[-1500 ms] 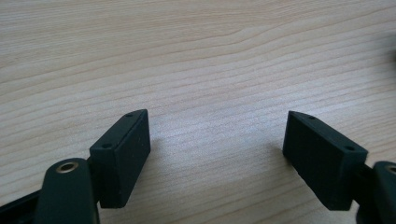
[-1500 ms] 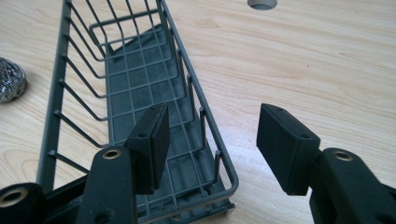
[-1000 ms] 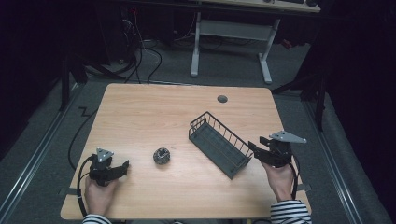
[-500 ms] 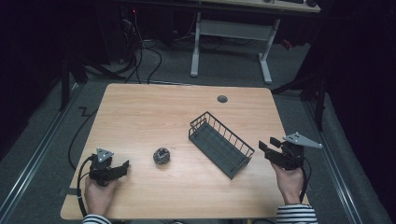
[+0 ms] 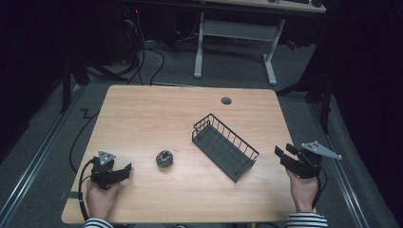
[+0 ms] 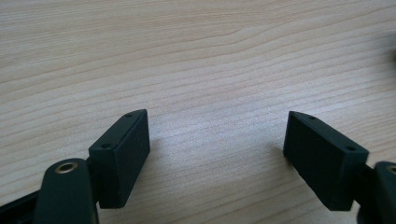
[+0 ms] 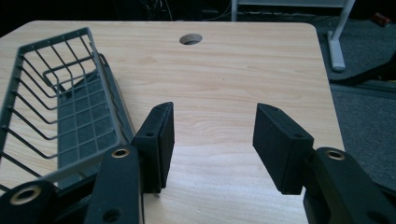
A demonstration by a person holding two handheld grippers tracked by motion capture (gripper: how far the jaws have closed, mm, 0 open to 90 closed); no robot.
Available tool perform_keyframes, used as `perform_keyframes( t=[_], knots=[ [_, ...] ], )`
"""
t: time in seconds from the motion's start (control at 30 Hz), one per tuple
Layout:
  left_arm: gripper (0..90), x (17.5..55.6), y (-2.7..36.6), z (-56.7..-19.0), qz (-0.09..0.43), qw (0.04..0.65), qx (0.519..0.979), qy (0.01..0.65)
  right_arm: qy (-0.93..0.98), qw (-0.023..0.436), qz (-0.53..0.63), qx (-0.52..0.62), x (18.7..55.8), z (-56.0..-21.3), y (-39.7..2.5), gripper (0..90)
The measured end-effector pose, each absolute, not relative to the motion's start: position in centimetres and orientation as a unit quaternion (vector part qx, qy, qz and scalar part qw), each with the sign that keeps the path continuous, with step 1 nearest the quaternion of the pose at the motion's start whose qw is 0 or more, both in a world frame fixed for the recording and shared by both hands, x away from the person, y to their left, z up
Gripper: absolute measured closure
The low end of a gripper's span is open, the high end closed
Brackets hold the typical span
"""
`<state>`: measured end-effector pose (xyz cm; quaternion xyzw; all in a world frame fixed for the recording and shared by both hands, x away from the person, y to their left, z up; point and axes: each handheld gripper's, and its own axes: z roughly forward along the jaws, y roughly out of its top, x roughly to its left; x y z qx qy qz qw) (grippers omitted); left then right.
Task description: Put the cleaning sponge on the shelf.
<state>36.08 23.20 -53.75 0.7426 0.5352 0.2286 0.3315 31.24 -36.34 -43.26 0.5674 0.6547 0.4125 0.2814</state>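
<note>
My right tool (image 5: 284, 157) has pulled back off the basket's (image 5: 223, 147) near end and now hangs released at the desk's (image 5: 152, 114) right edge, jaws spread on nothing. That tells me the basket is set where it should lie, so I judge the placing done. It sits just left of that tool, slanting away from it. My left tool (image 5: 121, 171) has not moved, jaws wide apart and low over bare wood; the small round dark thing (image 5: 164, 158) lies to its right. Count: one basket, one round thing, two tools, and farther off one cable hole (image 5: 226, 100).
</note>
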Motion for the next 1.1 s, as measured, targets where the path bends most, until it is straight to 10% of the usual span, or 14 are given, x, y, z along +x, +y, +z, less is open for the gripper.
perform_keyframes(
  t=[1.1],
  knots=[
    [23.3, 36.1, 23.2, -53.8, 0.229, 0.331, 0.742, 0.535, 0.659, 0.258, 0.37, 0.602, 31.6, -51.2, -35.4, 48.5]
  ],
)
